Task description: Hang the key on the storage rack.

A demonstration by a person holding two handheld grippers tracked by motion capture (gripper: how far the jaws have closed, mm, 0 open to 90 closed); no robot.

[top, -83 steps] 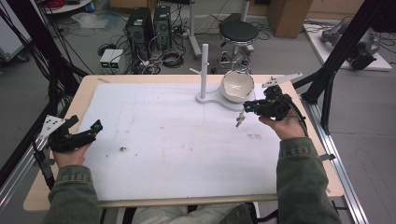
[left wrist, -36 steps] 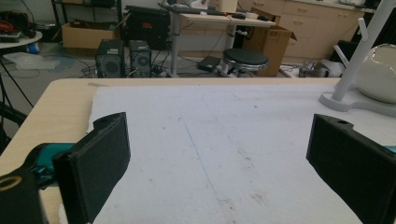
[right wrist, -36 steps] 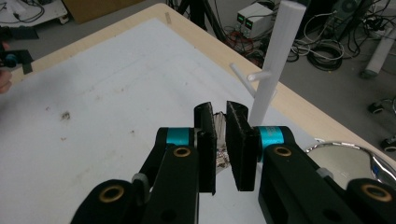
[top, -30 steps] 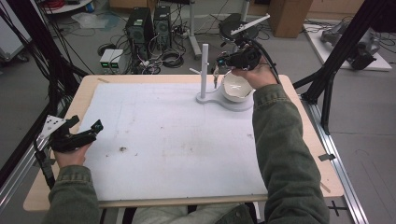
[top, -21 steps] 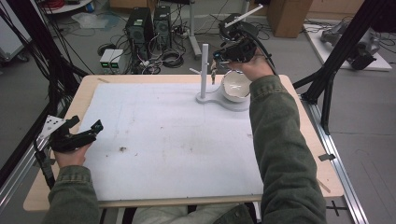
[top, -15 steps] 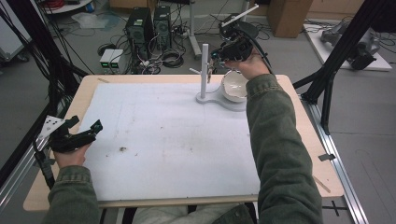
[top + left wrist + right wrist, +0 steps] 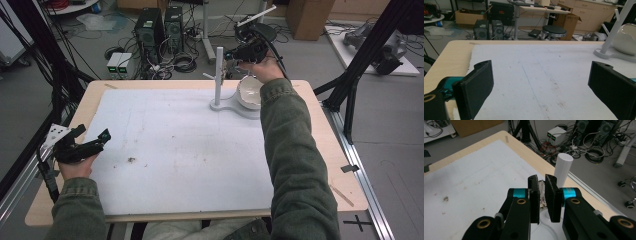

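A white stand (image 7: 218, 75) with a post, side pegs and a flat base sits at the far middle of the table, a white bowl (image 7: 250, 91) beside it on the base. My right gripper (image 7: 228, 55) hangs high beside the post's top. It is shut on a small silvery chain-like piece (image 7: 541, 192) pinched between its jaws, with the post top (image 7: 562, 167) just beyond them. My left gripper (image 7: 94, 132) rests at the table's left edge, open (image 7: 541, 80), nothing between its jaws; the post (image 7: 614, 30) and bowl (image 7: 627, 38) stand far off to its right.
A white mat (image 7: 175, 150) with a few dark specks covers most of the wooden tabletop (image 7: 325, 150). Computer towers (image 7: 160, 27), cables and a stool stand on the floor beyond the far edge. Black frame legs (image 7: 360, 70) rise at the right.
My right gripper has travelled from the table's right side up and back to the top of the stand's post, carrying the silvery piece. The left gripper has stayed put.
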